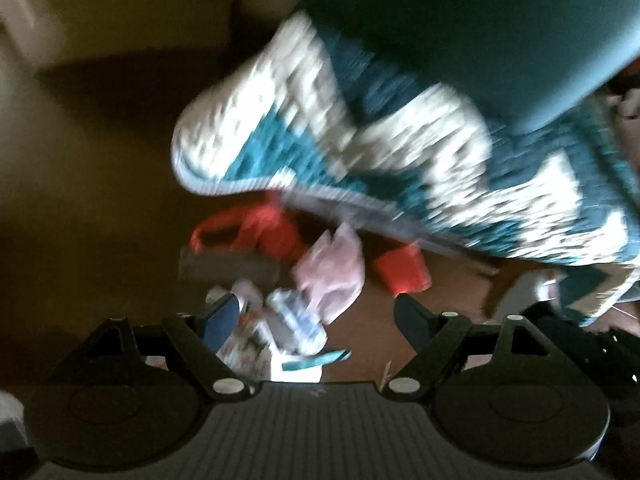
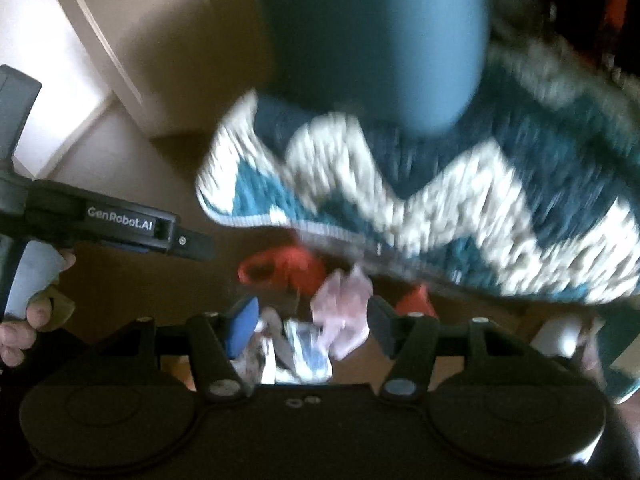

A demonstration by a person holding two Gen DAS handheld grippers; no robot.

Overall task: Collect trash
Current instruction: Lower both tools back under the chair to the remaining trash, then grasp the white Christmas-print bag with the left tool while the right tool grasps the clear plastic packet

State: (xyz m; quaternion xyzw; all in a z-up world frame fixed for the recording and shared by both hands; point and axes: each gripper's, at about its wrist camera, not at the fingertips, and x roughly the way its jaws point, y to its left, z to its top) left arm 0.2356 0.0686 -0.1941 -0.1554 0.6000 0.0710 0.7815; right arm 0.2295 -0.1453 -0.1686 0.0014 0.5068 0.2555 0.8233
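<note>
Both claws — left claw (image 1: 316, 316), right claw (image 2: 314, 326) — gape empty over floor litter (image 1: 328, 276).

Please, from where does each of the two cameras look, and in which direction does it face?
Left wrist: sits on the left gripper, faces down at the floor litter; its own two open fingers show.
Right wrist: sits on the right gripper, faces down at the same pile; its open fingers show, also the left gripper and the hand holding it.
Shared: the pink wrapper, red pieces, the teal-white rug.
</note>
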